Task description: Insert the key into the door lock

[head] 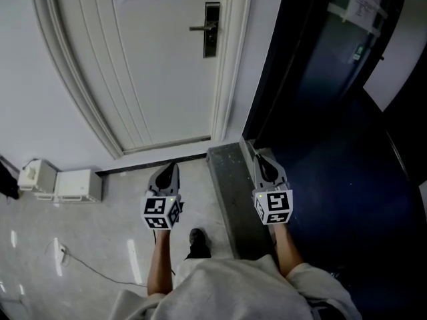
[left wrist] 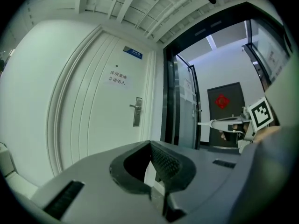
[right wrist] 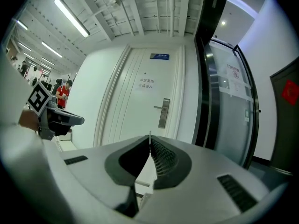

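A white door (head: 153, 65) stands ahead with a dark metal lock plate and lever handle (head: 211, 29), also seen as the lock (left wrist: 137, 111) in the left gripper view and the lock (right wrist: 163, 113) in the right gripper view. My left gripper (head: 173, 167) points level at the door, shut, with nothing showing between its tips. My right gripper (head: 259, 156) is level beside it, shut on a thin key whose edge (right wrist: 149, 134) pokes out past the tips. Both grippers are well short of the lock.
A dark stone plinth (head: 230, 192) runs between the grippers on the floor. Right of the door frame is a dark glass door (head: 320, 79). White boxes (head: 77, 184) and a cable lie low on the left. My shoe (head: 197, 242) is on the tiled floor.
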{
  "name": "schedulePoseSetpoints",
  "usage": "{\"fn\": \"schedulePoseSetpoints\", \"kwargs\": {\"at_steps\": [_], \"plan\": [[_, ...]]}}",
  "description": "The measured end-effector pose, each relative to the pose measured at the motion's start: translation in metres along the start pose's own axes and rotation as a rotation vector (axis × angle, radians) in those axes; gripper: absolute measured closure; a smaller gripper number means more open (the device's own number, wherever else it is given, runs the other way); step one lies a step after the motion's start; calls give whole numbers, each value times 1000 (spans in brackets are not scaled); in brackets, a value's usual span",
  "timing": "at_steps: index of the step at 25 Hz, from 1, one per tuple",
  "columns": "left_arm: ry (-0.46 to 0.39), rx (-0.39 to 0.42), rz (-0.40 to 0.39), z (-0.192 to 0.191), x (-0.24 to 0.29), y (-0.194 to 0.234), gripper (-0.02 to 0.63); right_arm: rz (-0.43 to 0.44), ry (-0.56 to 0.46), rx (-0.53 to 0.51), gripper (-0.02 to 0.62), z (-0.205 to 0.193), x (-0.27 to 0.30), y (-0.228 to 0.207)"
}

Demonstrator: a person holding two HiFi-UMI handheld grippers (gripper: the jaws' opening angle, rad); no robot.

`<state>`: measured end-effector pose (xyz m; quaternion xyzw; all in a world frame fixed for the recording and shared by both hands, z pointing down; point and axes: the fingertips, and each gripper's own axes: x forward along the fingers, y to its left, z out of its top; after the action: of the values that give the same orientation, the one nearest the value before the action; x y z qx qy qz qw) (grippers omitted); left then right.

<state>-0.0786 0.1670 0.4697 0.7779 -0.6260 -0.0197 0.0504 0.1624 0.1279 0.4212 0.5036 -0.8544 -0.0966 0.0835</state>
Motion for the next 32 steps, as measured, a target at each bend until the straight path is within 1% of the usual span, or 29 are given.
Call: {"fn": "schedulePoseSetpoints", "kwargs": {"at_steps": [7,11,15,22,32], "plan": [[10,18,-25,24,61,44,589,-32,1,13,566,14,73,-11],[0,46,-28,41,99,69,589,-41,-22,26,566,21,118,-21],[-2,61,-30,50,135,97,589,-55,-34,37,566,24,165,-27],[12,70,-26,53,176,138,589,-52,-10,41,566,16,221,-26],[80,47,-35,25,210,149,589,-39,45,61,566,-11,260,-32]]}}
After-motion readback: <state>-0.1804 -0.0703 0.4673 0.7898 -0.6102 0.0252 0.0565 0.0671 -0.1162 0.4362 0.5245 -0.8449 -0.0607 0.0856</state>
